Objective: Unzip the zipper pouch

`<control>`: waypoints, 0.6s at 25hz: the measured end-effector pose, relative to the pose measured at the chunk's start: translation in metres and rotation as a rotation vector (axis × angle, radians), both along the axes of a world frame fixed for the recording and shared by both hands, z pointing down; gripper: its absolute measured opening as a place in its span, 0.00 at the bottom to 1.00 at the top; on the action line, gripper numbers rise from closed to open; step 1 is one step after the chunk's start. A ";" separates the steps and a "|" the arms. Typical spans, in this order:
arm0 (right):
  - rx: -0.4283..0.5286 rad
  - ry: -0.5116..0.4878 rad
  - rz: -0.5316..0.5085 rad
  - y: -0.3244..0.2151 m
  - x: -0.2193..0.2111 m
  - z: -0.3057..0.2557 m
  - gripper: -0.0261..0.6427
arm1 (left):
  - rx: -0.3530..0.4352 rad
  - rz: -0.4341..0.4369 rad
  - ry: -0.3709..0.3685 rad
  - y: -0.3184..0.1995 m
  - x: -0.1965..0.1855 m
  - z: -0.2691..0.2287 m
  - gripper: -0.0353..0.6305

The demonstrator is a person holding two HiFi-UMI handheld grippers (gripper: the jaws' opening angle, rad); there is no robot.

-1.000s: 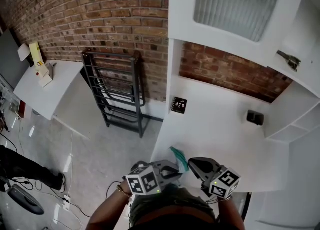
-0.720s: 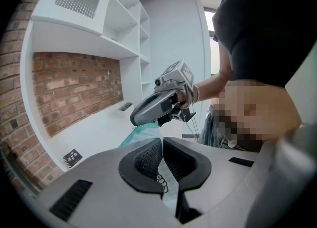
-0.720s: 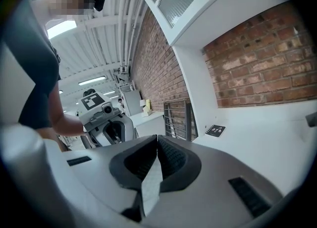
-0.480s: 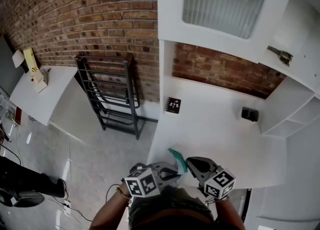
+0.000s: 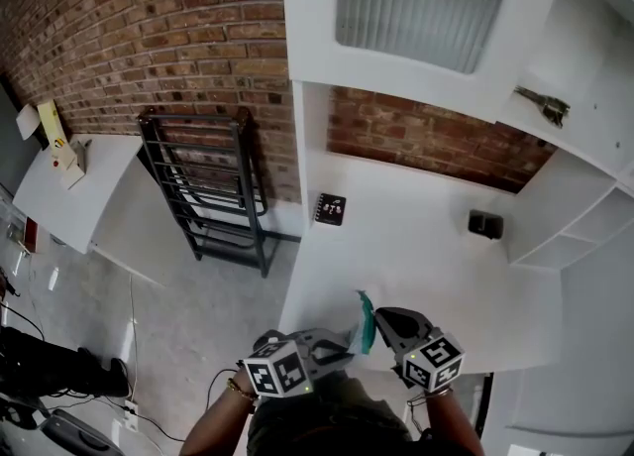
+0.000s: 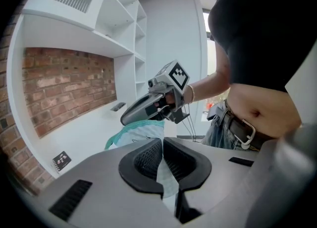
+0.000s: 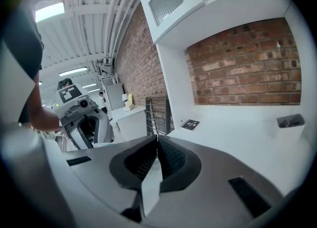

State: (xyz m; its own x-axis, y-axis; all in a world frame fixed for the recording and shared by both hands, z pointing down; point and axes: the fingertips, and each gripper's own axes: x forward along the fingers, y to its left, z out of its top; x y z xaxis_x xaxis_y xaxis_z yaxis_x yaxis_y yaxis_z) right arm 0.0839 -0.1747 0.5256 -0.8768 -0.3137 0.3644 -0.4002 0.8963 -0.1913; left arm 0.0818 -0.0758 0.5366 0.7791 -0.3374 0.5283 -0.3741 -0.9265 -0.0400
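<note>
The zipper pouch (image 5: pixel 365 319), pale with a teal edge, stands on edge just above the near edge of the white table (image 5: pixel 426 261). My left gripper (image 5: pixel 342 348) is shut on it from the left; in the left gripper view pale pouch fabric (image 6: pixel 166 180) is pinched between the jaws (image 6: pixel 162 145). My right gripper (image 5: pixel 382 323) comes in from the right, shut, its tip (image 6: pixel 128 119) at the pouch's teal top edge (image 6: pixel 130 129). The right gripper view shows a thin pale strip (image 7: pixel 151 185) caught between the closed jaws (image 7: pixel 157 142).
A small black marker card (image 5: pixel 330 209) and a small black block (image 5: pixel 484 224) lie farther back on the table. White shelves (image 5: pixel 580 226) rise at the right. A black metal rack (image 5: pixel 213 191) and a white side table (image 5: pixel 59 181) stand to the left, on the floor.
The pouch has turned from lying slanted to standing narrower and more upright between the grippers. Both grippers have shifted a little to the right and sit closer together.
</note>
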 end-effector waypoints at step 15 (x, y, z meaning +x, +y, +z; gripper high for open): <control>0.040 0.031 0.084 -0.026 0.031 0.017 0.04 | -0.021 -0.016 0.032 -0.004 0.010 0.007 0.07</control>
